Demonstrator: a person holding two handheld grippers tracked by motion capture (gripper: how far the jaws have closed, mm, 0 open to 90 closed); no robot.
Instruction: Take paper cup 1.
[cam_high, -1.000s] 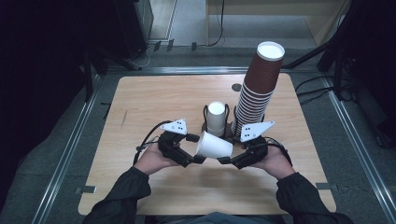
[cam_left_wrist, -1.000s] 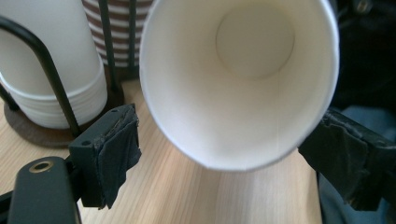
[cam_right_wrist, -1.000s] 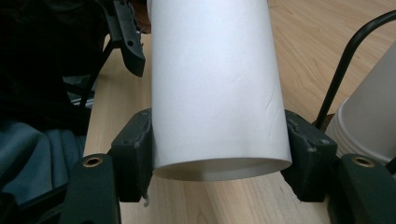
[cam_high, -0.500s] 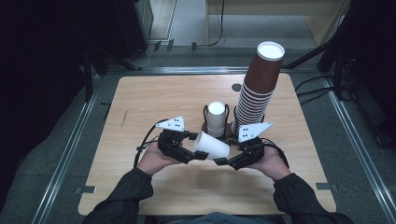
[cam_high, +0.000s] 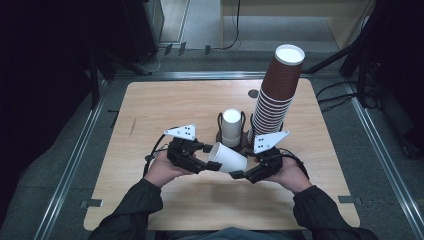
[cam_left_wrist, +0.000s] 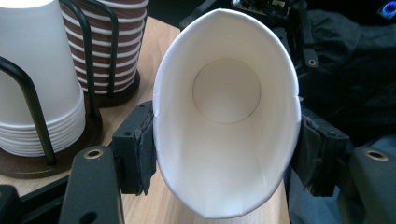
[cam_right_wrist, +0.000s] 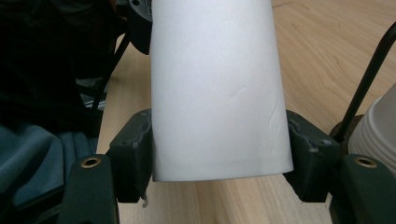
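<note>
A white paper cup (cam_high: 228, 158) lies on its side just above the table, held between both grippers. In the left gripper view I look into the cup's open mouth (cam_left_wrist: 226, 140), which is squeezed into an oval. My left gripper (cam_high: 212, 159) has just been closing, and its pads (cam_left_wrist: 137, 149) now press on the rim from both sides. My right gripper (cam_high: 243, 173) is shut on the cup's base end (cam_right_wrist: 215, 93), pads (cam_right_wrist: 133, 151) against the wall.
Behind the hands a black wire holder (cam_high: 219, 120) carries a stack of upturned white cups (cam_high: 231, 125). To its right leans a tall stack of brown cups (cam_high: 277, 90). The wooden table (cam_high: 165, 105) has bare room at left and front.
The left gripper's jaws have closed onto the cup's open end, pinching the rim. Both hands have stayed in place, with the right grip unchanged.
</note>
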